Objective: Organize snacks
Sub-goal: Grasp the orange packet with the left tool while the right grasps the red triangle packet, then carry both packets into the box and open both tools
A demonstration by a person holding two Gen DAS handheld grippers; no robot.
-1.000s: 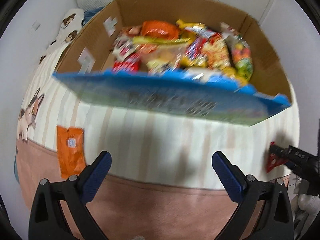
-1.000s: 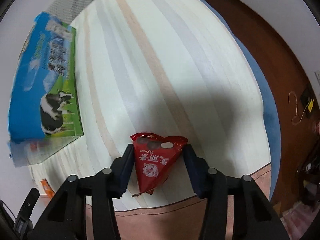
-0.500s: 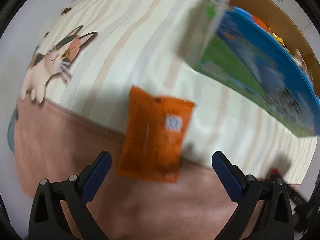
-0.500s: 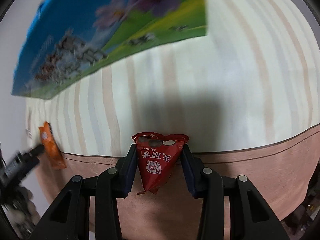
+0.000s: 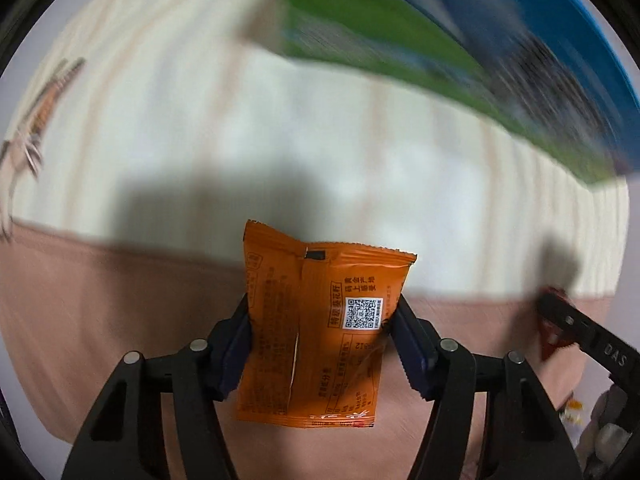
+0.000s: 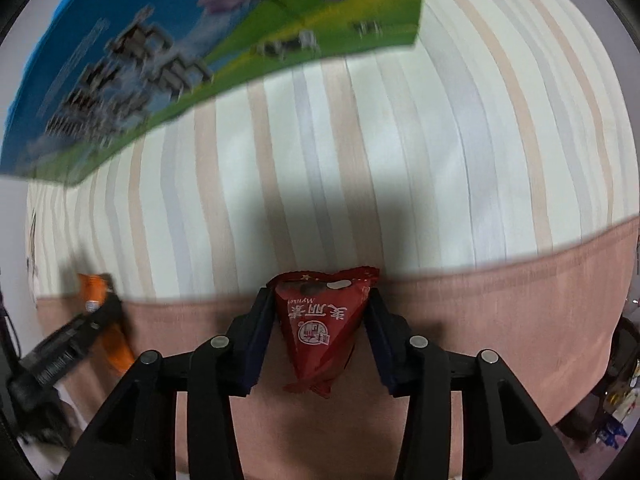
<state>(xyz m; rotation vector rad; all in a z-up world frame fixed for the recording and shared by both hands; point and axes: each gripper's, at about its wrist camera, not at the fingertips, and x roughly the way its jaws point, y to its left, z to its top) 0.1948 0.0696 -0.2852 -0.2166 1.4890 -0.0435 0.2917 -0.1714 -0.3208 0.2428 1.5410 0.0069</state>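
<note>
Change since earlier: half a second ago the orange packet lay flat on the bedspread ahead of wide-open left fingers; now it sits between them, and the carton has slid toward the upper right of the left wrist view. The red packet has stayed clamped in the right gripper throughout.

Left gripper: pointing steeply down at the bed, jaws closing, both blue pads against the side edges of the orange packet.

Orange packet: back face to the camera, with a white code square and small print; its top edge stands over the seam where the stripes meet the pink band. Whether it has left the cloth I cannot tell. In the right wrist view it shows small and blurred at the far left.

Right gripper: pointing straight down, fingers narrowed tight on the red packet.

Red packet: triangular pouch, wide crimped end away from the camera, point toward it, white lettering and a round badge on its face. In the left wrist view only a blurred red scrap shows at the right edge.

Bedspread: cream with pale tan and grey stripes, a plain pink band along the near edge, a cat print at the left.

Carton: blue and green printed side with purple flowers, standing on the stripes, well apart from both packets.
</note>
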